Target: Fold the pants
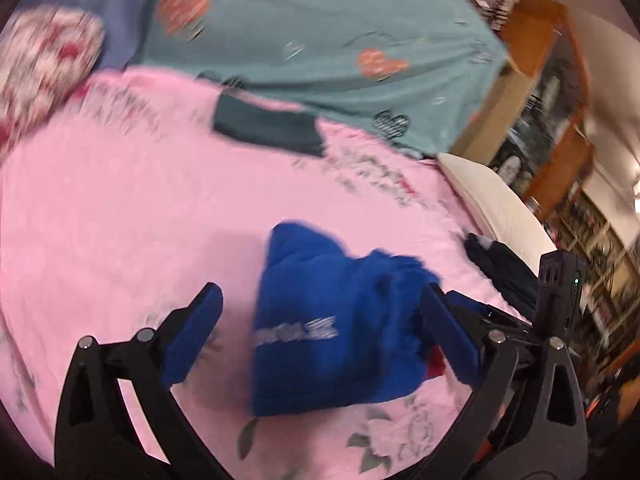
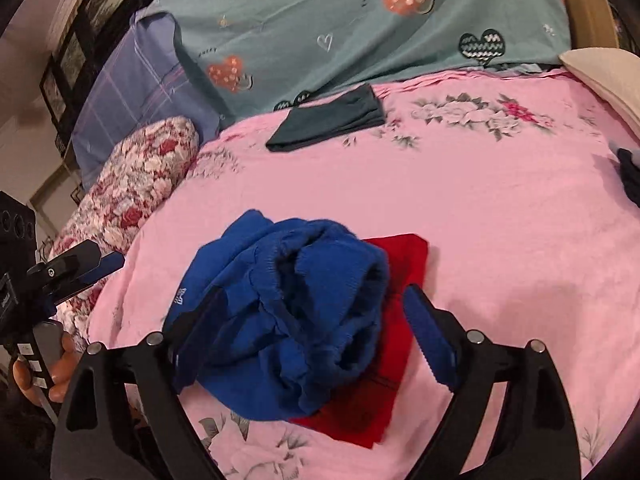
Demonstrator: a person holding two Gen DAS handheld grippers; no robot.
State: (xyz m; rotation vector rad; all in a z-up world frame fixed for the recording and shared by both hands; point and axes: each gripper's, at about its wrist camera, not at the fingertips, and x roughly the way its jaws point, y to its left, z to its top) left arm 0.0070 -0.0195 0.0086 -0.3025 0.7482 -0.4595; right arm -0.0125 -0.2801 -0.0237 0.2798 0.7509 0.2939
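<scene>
1. Left gripper (image 1: 320, 320) stands spread wide with nothing pinched; the blue pants (image 1: 332, 328) lie bunched between its blue pads, the right pad close against the cloth, though blur hides any contact.
2. Right gripper (image 2: 312, 336) is also wide open and holds nothing; the same blue pants (image 2: 288, 312) heap up between its fingers, the waistband opening gaping toward 12 o'clock.
3. Risk: the pants sit crumpled rather than flat, so a pinch from here may catch several layers at once and drag the whole lump instead of one edge.
4. Risk: a red garment (image 2: 384, 344) lies under the pants, showing at 3 to 5 o'clock of the heap; a low grab on that side could lift it too.
5. Risk: the soft pink bedsheet (image 2: 500, 208) may wrinkle up into a closing pad.
6. In both wrist views the pants lie just ahead of the fingers, centre-low, while a dark folded garment (image 2: 328, 120) rests well apart at 12 o'clock.
</scene>
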